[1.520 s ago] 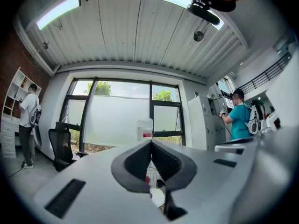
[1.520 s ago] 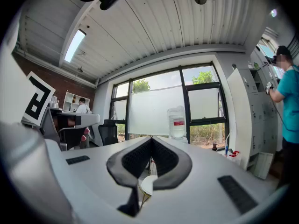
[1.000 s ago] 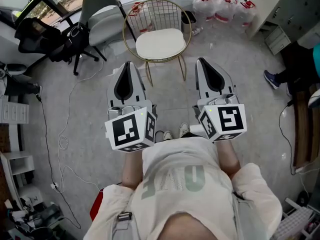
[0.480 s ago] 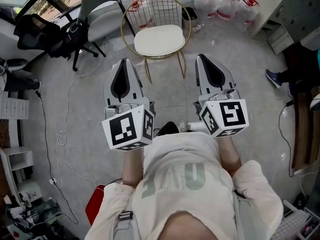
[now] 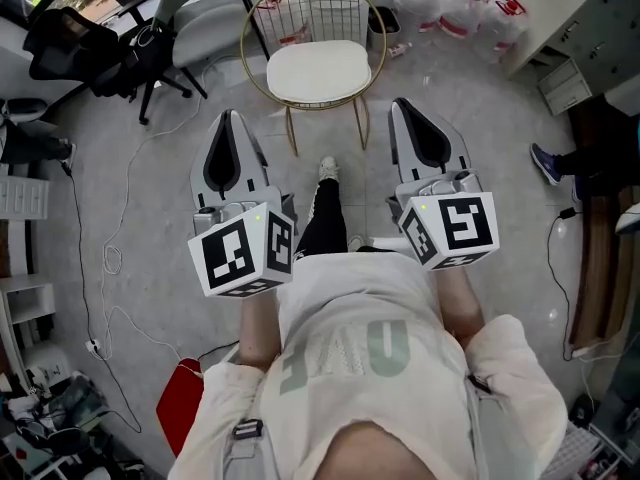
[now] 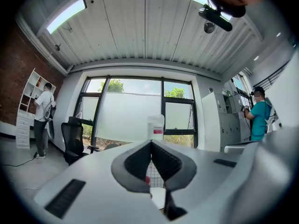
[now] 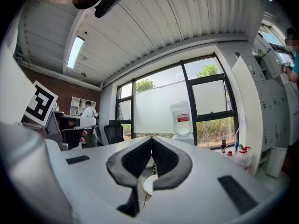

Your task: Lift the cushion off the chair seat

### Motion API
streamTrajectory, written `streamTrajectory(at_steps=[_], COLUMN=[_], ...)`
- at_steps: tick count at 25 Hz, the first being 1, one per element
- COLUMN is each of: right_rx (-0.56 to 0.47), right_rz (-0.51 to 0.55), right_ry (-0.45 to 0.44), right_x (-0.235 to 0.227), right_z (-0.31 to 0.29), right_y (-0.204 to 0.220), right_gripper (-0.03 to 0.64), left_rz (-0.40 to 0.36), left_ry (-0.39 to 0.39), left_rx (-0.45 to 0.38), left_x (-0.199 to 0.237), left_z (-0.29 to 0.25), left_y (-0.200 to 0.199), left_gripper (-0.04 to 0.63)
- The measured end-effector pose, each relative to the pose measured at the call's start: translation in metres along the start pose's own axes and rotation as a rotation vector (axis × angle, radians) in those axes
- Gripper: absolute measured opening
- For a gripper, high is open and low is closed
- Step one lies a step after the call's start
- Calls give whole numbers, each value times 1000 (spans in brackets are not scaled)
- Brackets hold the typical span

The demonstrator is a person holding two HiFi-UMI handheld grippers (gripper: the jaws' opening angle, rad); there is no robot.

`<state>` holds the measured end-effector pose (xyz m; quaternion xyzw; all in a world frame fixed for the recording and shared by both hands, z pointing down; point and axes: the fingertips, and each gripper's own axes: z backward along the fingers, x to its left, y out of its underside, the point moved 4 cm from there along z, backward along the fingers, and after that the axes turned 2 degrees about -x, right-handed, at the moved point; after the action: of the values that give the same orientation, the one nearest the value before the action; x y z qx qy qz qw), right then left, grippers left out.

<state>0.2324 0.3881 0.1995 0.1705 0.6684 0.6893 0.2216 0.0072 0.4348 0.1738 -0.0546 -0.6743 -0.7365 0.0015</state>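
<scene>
A round white cushion (image 5: 313, 69) lies on the seat of a gold wire chair (image 5: 314, 8) at the top middle of the head view. My left gripper (image 5: 223, 120) and right gripper (image 5: 400, 107) are held level, side by side, short of the chair and apart from it. Both are shut with nothing between the jaws. In the left gripper view a slice of the cushion (image 6: 158, 196) shows under the closed tips (image 6: 151, 143). The right gripper view shows the cushion's edge (image 7: 147, 185) below its closed tips (image 7: 151, 138).
A grey chair (image 5: 200, 8) and a black office chair (image 5: 80, 53) stand left of the gold chair. Water jugs (image 5: 455, 13) sit at the back right by a white cabinet (image 5: 575, 28). A cable (image 5: 110, 258) trails over the floor. My foot (image 5: 327, 170) steps between the grippers. People stand at the sides.
I have stepped closer to the chair, which sits nearer the grippers. The left gripper shifted left, and a foot came forward between the two. Both stayed shut.
</scene>
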Motion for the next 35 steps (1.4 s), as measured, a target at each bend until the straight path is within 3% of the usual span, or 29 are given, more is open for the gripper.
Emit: streamTrajectory(at_steps=[6, 11, 24, 29, 35], right_rx=[-18, -6, -5, -28, 24], right_rz=[0, 3, 34, 141, 200], right_ry=[7, 64, 129, 192, 214], right_x=[-13, -41, -96, -106, -123], right_z=[-36, -76, -238, -306, -383], right_y=[9, 23, 13, 9, 16], right_gripper=[17, 17, 17, 17, 17], left_rz=[-13, -23, -17, -6, 7], left_ry=[5, 61, 112, 102, 91], left_rx=[1, -4, -26, -16, 26], left_x=[7, 4, 37, 67, 100], left_z=[-42, -93, -273, -339, -415], left_y=[14, 24, 9, 13, 24], left_gripper=[14, 14, 14, 14, 14])
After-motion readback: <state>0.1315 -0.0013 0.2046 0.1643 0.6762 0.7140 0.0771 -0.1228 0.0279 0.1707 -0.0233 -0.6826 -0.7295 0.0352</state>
